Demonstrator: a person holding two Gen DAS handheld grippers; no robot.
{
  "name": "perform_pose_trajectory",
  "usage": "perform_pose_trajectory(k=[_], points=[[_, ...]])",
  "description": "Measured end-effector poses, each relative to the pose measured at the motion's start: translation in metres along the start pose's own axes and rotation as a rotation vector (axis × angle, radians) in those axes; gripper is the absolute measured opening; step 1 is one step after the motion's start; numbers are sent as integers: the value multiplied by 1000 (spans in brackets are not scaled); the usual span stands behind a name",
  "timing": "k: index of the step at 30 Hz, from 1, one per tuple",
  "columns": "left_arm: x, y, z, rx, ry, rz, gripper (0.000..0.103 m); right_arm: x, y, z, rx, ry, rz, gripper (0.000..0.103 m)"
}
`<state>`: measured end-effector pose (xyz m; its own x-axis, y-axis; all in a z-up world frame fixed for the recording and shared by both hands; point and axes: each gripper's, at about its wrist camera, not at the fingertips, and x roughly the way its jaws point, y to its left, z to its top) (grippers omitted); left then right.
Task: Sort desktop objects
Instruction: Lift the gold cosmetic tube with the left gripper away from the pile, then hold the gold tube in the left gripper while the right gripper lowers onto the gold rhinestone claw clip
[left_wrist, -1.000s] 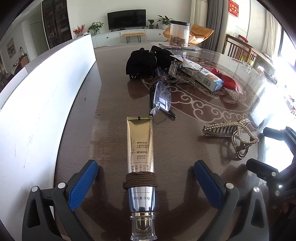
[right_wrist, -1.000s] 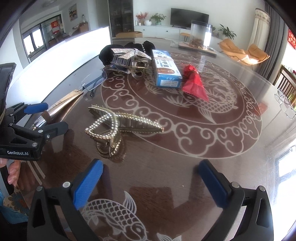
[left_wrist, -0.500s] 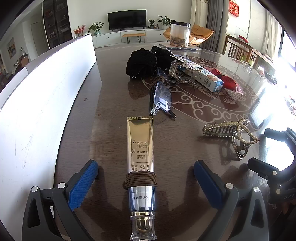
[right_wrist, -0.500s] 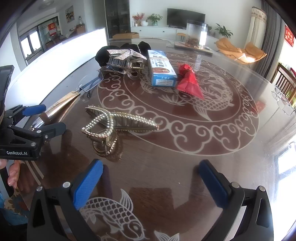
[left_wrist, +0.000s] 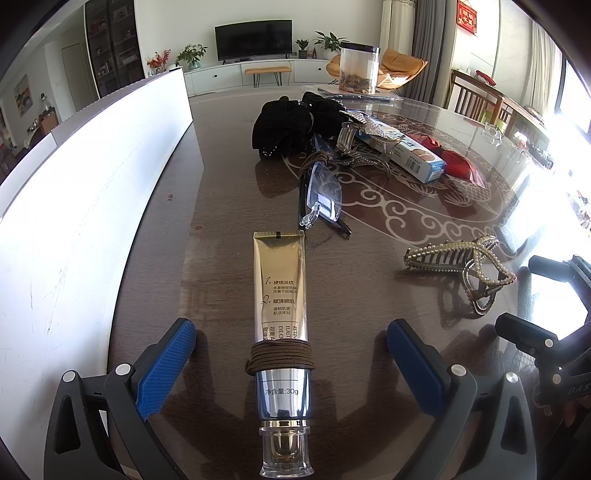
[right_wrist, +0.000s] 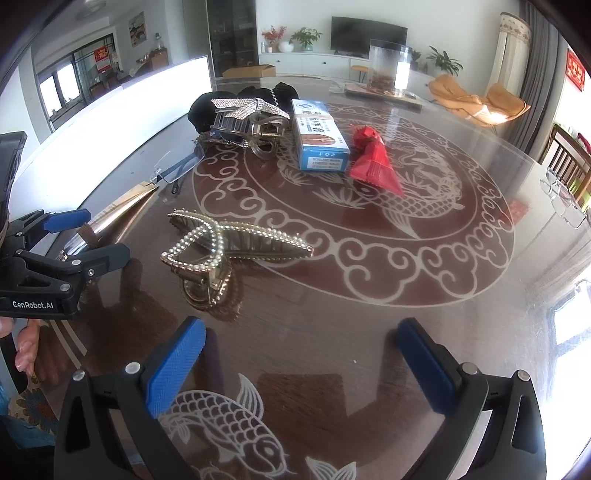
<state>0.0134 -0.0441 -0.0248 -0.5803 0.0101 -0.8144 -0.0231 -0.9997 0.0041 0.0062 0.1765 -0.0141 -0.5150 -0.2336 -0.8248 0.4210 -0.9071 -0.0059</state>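
Note:
A gold and silver cream tube (left_wrist: 280, 317) with a brown hair tie (left_wrist: 280, 356) wound around it lies on the table between the open fingers of my left gripper (left_wrist: 290, 363), not gripped. The tube also shows in the right wrist view (right_wrist: 110, 214). A pearl hair claw (right_wrist: 221, 251) lies ahead and left of my open, empty right gripper (right_wrist: 299, 363); it also shows in the left wrist view (left_wrist: 465, 266). Folded glasses (left_wrist: 321, 192) lie beyond the tube.
Farther back lie a black cloth item (left_wrist: 291, 123), a rhinestone hair claw (right_wrist: 243, 114), a blue box (right_wrist: 319, 136) and a red packet (right_wrist: 373, 162). A clear jar (right_wrist: 388, 66) stands at the far edge. A white board (left_wrist: 81, 177) runs along the table's left side.
The right wrist view has shifted slightly, so the pearl claw sits a little farther ahead. The left gripper and tube have not moved.

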Motion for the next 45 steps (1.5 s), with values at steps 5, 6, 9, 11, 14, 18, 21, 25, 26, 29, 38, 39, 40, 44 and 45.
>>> perform_pose_trajectory(k=[5, 6, 9, 11, 14, 18, 21, 25, 26, 29, 38, 39, 40, 44, 45], points=[[0, 0, 0, 0, 0, 0, 103, -1, -1, -1, -19, 14, 7, 103], [0, 0, 0, 0, 0, -1, 103, -1, -1, -1, -11, 25, 7, 103], [0, 0, 0, 0, 0, 0, 103, -4, 6, 0, -18, 44, 57, 103], [0, 0, 0, -1, 0, -1, 103, -6, 12, 1, -10, 39, 139, 103], [-1, 0, 0, 0, -1, -1, 103, -5, 14, 9, 44, 33, 269, 103], [-2, 0, -1, 0, -2, -1, 103, -1, 6, 26, 122, 35, 491, 102], [-2, 0, 0, 0, -2, -2, 103, -14, 11, 43, -25, -7, 346, 102], [-2, -1, 0, 0, -2, -1, 103, -14, 30, 56, -380, 5, 163, 102], [-2, -1, 0, 0, -2, -1, 103, -10, 33, 57, -443, 44, 169, 102], [-2, -1, 0, 0, -2, -1, 103, 2, 42, 60, -560, 129, 212, 102], [-2, -1, 0, 0, -2, -1, 103, 32, 26, 77, -450, 218, 333, 53], [-2, -1, 0, 0, -2, 0, 103, 31, 21, 75, -418, 205, 310, 53], [-2, 0, 0, 0, -2, -1, 103, 29, 16, 72, -372, 188, 274, 53], [-2, -1, 0, -1, -2, 1, 103, 16, -16, 51, 16, 144, 56, 53], [-2, -1, 0, -1, -2, 1, 103, 9, -23, 43, 113, 118, 66, 55]])
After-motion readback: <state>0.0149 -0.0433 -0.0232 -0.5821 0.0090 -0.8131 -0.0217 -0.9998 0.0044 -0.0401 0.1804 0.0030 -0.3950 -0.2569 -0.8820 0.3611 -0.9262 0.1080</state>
